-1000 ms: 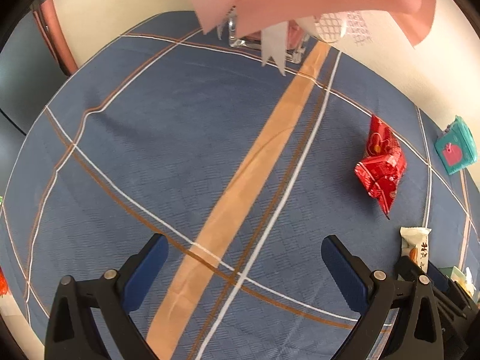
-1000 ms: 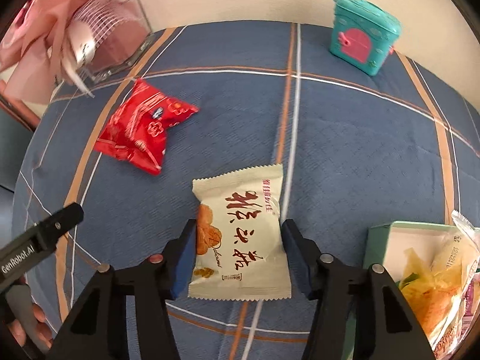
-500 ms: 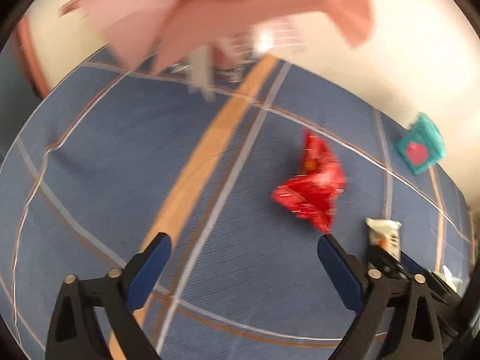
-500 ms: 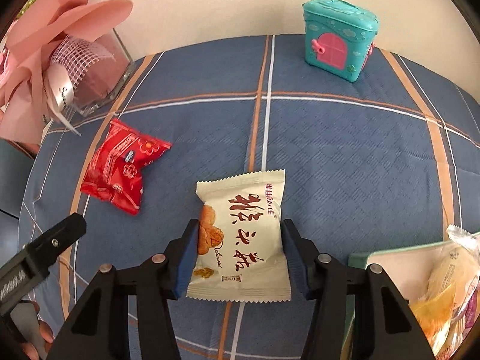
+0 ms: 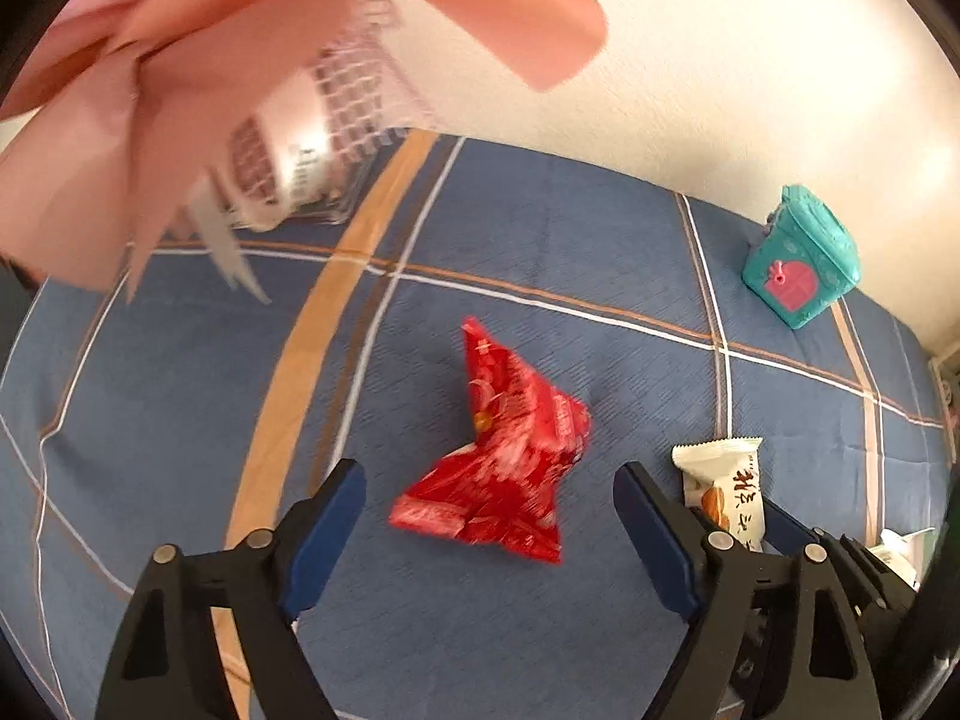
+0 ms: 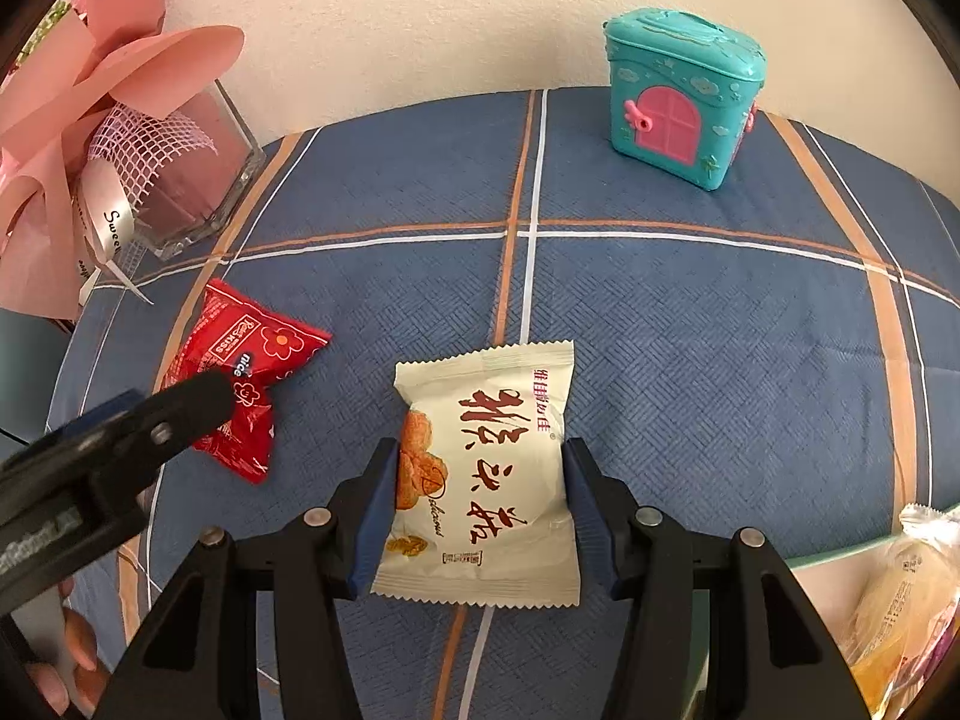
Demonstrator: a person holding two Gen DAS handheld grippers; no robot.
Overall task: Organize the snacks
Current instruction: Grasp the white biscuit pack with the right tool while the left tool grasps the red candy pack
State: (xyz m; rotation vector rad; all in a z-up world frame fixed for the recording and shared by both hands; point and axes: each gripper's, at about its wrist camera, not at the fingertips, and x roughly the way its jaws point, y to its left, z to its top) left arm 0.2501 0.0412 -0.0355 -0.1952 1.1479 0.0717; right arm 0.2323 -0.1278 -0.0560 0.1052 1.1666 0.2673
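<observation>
A cream snack packet (image 6: 489, 480) lies on the blue plaid tablecloth (image 6: 690, 360), pinched at both sides by my right gripper (image 6: 480, 516), its blue pads pressed against the wrapper. To its left a red snack packet (image 5: 504, 468) rests on the cloth, framed by my left gripper (image 5: 489, 516), whose jaws stand wide apart and clear of it. A box with bagged snacks (image 6: 900, 588) sits at the right edge. At the back, a teal toy house (image 6: 681, 102) stands by the wall; a pink bouquet in a glass vase (image 6: 186, 180) fills the left corner.
</observation>
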